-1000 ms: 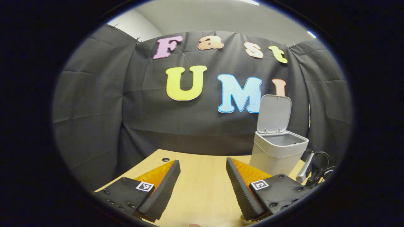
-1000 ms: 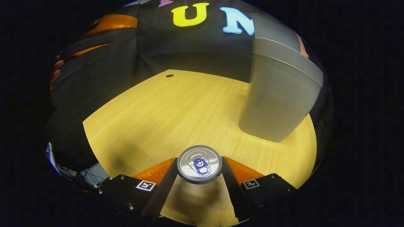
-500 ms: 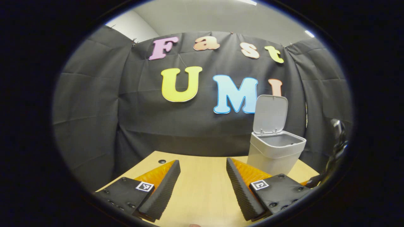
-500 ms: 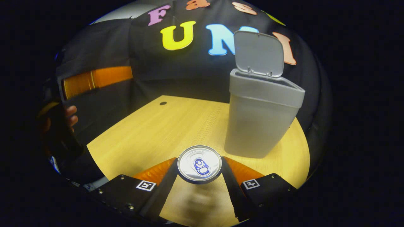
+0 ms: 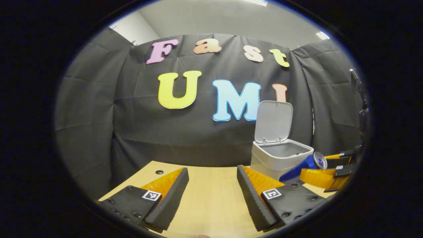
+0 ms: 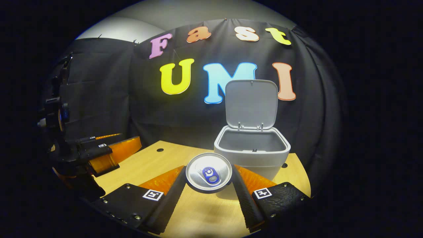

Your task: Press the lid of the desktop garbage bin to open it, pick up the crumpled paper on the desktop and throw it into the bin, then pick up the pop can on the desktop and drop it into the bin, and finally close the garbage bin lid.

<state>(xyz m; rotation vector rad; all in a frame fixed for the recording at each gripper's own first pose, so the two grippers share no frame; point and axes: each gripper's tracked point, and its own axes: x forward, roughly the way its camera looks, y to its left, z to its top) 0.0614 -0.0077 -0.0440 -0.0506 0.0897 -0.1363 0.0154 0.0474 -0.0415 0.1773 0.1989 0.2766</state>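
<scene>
The grey garbage bin point(image 6: 252, 155) stands on the wooden desk with its lid point(image 6: 251, 104) raised upright at the back. My right gripper point(image 6: 209, 175) is shut on the pop can point(image 6: 209, 172), whose silver top faces the camera, and holds it in the air just in front of the bin's open mouth. In the left gripper view the blue pop can point(image 5: 302, 167) hangs tilted beside the bin point(image 5: 279, 157), held by the right gripper point(image 5: 325, 173). My left gripper point(image 5: 211, 191) stands open over the desk with nothing between its fingers.
The wooden desk point(image 6: 155, 162) has a small round hole point(image 6: 160, 149) near its back left edge. The left gripper point(image 6: 109, 153) and the hand holding it are at the left in the right gripper view. Black cloth walls close in behind and beside the desk.
My right gripper has lifted the pop can off the desk and brought it up level with the bin's rim. The left gripper has turned slightly left, so the bin sits more central.
</scene>
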